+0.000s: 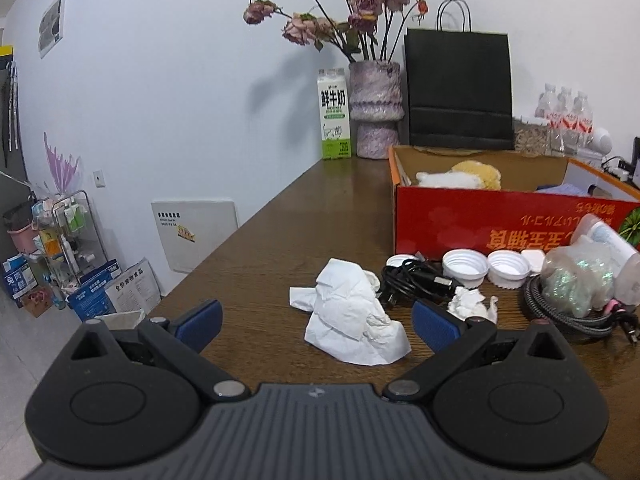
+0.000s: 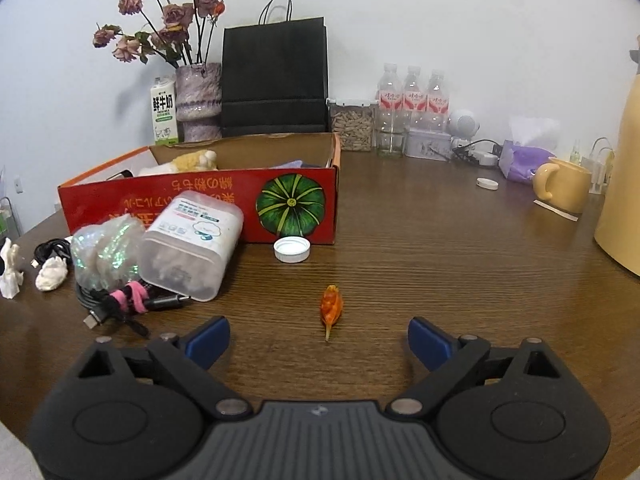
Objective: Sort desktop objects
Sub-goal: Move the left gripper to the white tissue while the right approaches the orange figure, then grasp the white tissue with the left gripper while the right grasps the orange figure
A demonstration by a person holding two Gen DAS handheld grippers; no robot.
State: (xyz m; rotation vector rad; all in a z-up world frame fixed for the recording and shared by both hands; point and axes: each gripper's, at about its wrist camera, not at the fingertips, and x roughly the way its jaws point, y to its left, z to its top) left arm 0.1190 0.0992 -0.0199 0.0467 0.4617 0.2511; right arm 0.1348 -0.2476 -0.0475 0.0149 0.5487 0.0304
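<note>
My left gripper (image 1: 316,322) is open just above the brown table, with a crumpled white tissue (image 1: 352,316) between its blue pads. Behind the tissue lie a black cable (image 1: 416,282), a smaller tissue wad (image 1: 470,304) and white bottle caps (image 1: 466,268). My right gripper (image 2: 320,342) is open and empty, with a small orange peel scrap (image 2: 331,306) lying just ahead between its fingers. A red cardboard box (image 2: 280,200) stands behind, with a plush toy (image 2: 192,160) inside. A clear plastic container (image 2: 192,240), a glittery bag (image 2: 106,250) and a bundled cable (image 2: 120,300) lie before the box.
At the back stand a milk carton (image 1: 334,116), a vase of dried roses (image 1: 374,108), a black paper bag (image 1: 458,88), water bottles (image 2: 412,104), a tissue pack (image 2: 520,156) and a yellow mug (image 2: 560,186). A white cap (image 2: 292,249) lies by the box. The table's left edge (image 1: 240,232) drops to the floor.
</note>
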